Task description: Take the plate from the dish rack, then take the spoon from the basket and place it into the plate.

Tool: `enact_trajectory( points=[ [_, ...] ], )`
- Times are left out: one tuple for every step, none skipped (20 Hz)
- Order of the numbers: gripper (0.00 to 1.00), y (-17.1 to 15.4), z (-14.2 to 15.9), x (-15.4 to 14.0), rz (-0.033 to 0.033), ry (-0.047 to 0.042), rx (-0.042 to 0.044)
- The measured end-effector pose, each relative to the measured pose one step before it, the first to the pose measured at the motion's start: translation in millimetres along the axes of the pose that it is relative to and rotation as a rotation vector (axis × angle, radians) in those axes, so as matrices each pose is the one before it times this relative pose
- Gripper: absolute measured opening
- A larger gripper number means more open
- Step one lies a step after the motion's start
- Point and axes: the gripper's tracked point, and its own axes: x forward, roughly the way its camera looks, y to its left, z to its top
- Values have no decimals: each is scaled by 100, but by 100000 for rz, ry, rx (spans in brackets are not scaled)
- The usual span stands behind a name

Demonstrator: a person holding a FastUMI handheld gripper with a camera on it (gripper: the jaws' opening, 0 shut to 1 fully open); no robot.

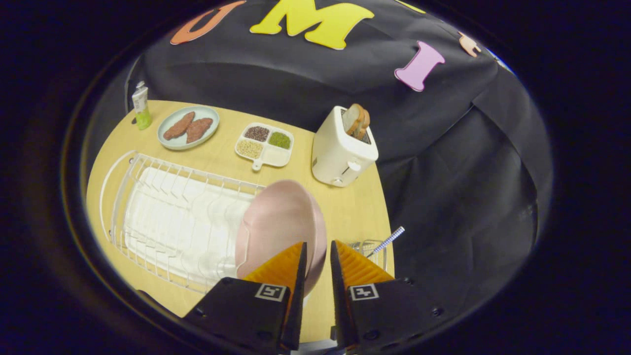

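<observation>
gripper [318, 256] clamped on rim of pink plate [276, 227], plate tilted at the near end of the white dish rack [167, 217]. spoon [387, 240] in wire basket [367, 245] right of the fingers. light wood table [345, 207], toaster [342, 148] beyond, black cloth wall behind.

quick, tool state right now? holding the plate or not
Tool: fingers narrowly apart around the pink plate's rim at the rack's end; a firm grip cannot be told.
</observation>
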Motion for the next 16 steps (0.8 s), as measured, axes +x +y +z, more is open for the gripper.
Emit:
enact_trajectory(
  points=[
    [29, -68, -89, 160, -1664, 947, 695],
    [25, 77, -44, -138, -401, 688, 14],
    [24, 46, -3, -3, -222, 65, 90],
    [23, -79, -89, 30, -1012, 393, -3],
    [21, -156, -80, -113, -1745, 774, 968],
    [18, -136, -148, -34, -1785, 212, 1911],
    [16, -17, -57, -69, -1951, 96, 1244],
    [12, 4, 116, -235, -1855, -924, 990],
    [11, -4, 87, -158, -2337, -1128, -133],
    [8, 103, 64, -371, -1713, -1217, -189],
    [7, 169, 138, -277, -1811, -1687, -454],
    [7, 230, 12, -315, -1712, -1151, -123],
    [7, -9, 126, -189, -2150, -1611, -486],
    [7, -16, 133, -245, -2660, -1266, 134],
    [7, -12, 93, -156, -2318, -1223, 469],
    [7, 124, 85, -233, -1664, -850, -146]
  ],
)
